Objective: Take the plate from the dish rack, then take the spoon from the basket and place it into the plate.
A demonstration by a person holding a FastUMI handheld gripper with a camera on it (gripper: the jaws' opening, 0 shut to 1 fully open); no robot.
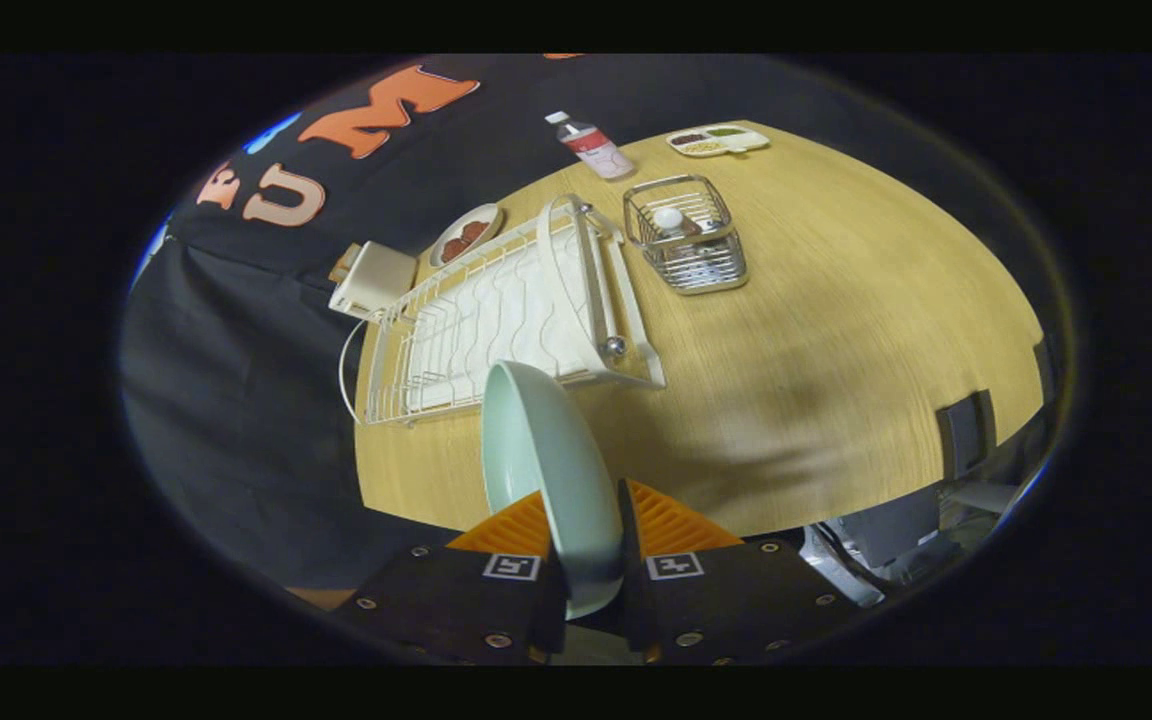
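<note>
My gripper [591,545] is shut on the rim of a pale green plate [541,460], held on edge high above the wooden table [836,330]. Beyond the plate lies the white wire dish rack [506,310], with no dishes in it. To the right of the rack stands a small metal wire basket [686,235] with a white-headed spoon [671,220] inside it.
A bottle [591,145] lies near the table's far edge, with a divided tray of food [716,140] to its right. A small dish of dark food [464,235] and a white box [374,280] sit behind the rack. A dark chair back [966,430] stands at the table's near right.
</note>
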